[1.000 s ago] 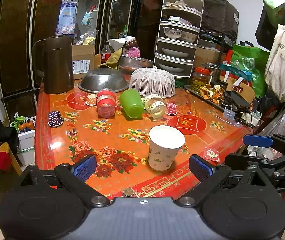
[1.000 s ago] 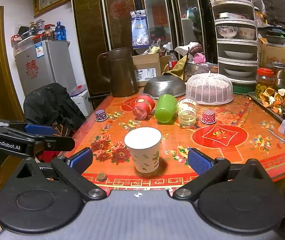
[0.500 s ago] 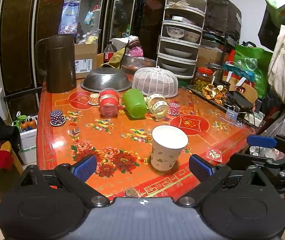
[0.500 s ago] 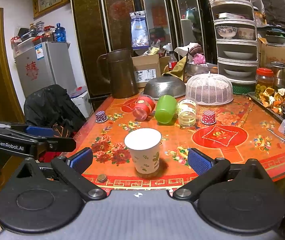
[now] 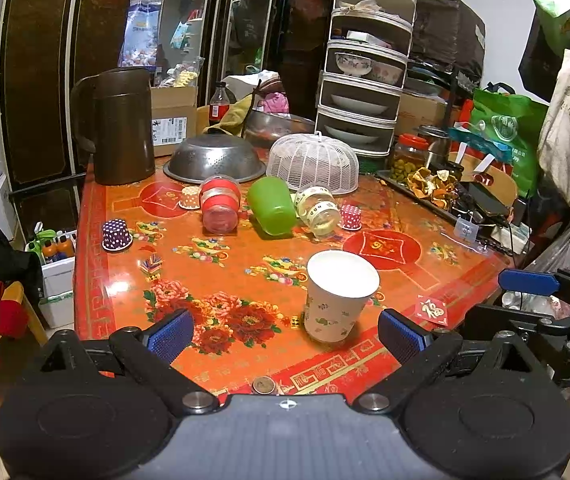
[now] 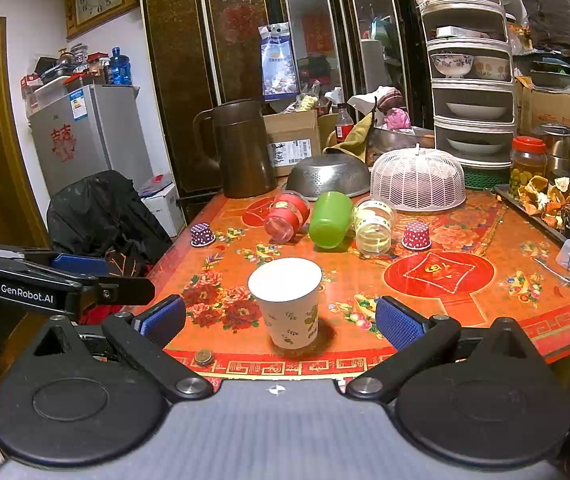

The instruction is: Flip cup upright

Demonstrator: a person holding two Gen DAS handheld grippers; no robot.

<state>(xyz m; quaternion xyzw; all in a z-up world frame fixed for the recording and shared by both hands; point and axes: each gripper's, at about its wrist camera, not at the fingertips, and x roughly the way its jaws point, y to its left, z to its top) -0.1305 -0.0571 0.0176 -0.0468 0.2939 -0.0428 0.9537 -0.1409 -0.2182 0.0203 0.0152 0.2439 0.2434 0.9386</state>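
Note:
A white paper cup with a leaf print [image 5: 339, 296] stands upright, mouth up, near the front edge of the red flowered table [image 5: 205, 272]; it also shows in the right wrist view [image 6: 288, 304]. My left gripper [image 5: 285, 336] is open and empty, just short of the cup, which sits right of its centre. My right gripper [image 6: 279, 320] is open and empty, with the cup a little ahead, between its blue pads [image 6: 395, 322]. A green cup [image 5: 273, 210], a red jar [image 5: 219, 208] and a clear jar [image 5: 319, 212] lie on their sides further back.
A brown jug [image 5: 121, 124], a steel colander [image 5: 215, 158] and a white mesh food cover [image 5: 313, 162] stand at the back. Small dotted cups [image 5: 116, 234] sit on the table. A coin [image 5: 263, 385] lies at the front edge. A tray of clutter [image 5: 445, 192] lines the right side.
Both grippers have stayed open. The left wrist view has drifted slightly, so the cup sits a little further right in it. The cup has not moved.

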